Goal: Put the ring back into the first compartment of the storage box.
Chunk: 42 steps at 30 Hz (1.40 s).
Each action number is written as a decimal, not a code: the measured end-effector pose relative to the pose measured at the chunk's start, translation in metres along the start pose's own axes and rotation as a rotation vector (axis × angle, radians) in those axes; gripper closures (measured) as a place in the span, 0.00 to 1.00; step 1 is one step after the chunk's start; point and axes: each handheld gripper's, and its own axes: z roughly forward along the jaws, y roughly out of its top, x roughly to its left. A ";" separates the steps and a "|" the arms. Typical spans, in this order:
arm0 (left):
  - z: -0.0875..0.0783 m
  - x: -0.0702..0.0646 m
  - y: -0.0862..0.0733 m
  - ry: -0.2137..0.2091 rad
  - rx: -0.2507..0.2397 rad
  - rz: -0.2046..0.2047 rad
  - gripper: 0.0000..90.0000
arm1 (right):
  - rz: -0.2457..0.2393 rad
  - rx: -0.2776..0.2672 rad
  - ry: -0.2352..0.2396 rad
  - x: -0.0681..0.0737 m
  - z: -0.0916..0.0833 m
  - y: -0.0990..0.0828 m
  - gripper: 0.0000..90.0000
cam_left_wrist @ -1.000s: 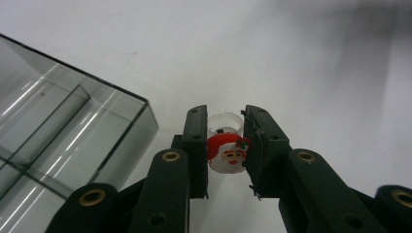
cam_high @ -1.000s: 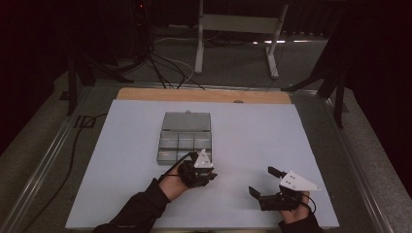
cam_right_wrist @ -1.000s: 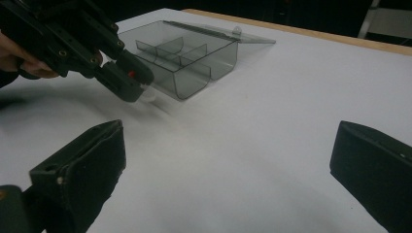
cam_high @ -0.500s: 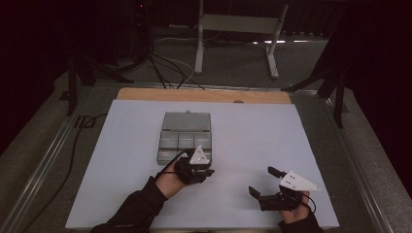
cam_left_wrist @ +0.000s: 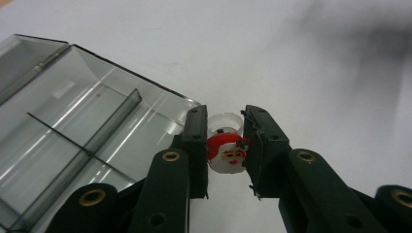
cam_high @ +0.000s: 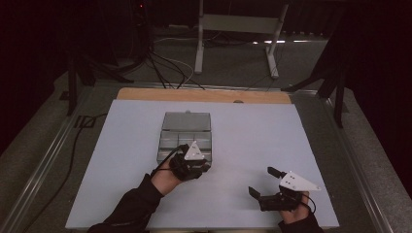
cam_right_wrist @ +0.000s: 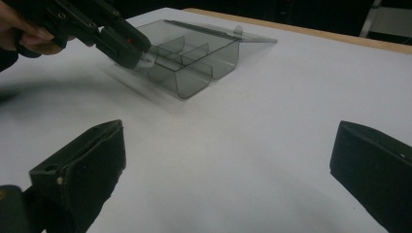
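A clear grey compartment box (cam_high: 186,136) lies open in the middle of the white table, its lid folded back. My left gripper (cam_high: 201,166) hangs at the box's near right corner (cam_left_wrist: 192,104), shut on a small Santa ring (cam_left_wrist: 227,152) with a red and white face and a clear band. In the right gripper view that left gripper (cam_right_wrist: 133,51) hovers at the box (cam_right_wrist: 201,56). My right gripper (cam_high: 263,181) rests low at the table's front right, jaws wide open with nothing between them (cam_right_wrist: 228,165).
A wooden strip (cam_high: 204,95) runs along the table's far edge. Metal rails (cam_high: 58,145) flank the table, and cables (cam_high: 160,68) and a stand's legs (cam_high: 233,43) lie on the floor beyond it.
My left gripper has shifted slightly to the left and toward the box's near right corner with the ring. The right gripper has stayed put.
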 end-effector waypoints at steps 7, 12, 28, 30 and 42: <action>-0.006 0.009 -0.001 0.001 -0.017 -0.033 0.82 | 0.003 -0.001 -0.001 0.000 0.000 0.000 0.00; -0.008 0.016 -0.004 0.017 -0.016 -0.049 0.82 | 0.002 0.000 -0.001 0.000 0.001 0.000 0.00; -0.024 0.043 -0.010 0.078 -0.036 -0.111 0.82 | -0.002 0.005 0.003 0.000 0.001 0.000 0.00; -0.026 0.046 -0.011 0.085 -0.040 -0.119 0.82 | 0.003 0.002 0.003 0.000 0.001 0.000 0.00; -0.036 0.065 -0.018 0.124 -0.051 -0.159 0.82 | 0.004 0.003 0.005 0.000 0.001 -0.001 0.00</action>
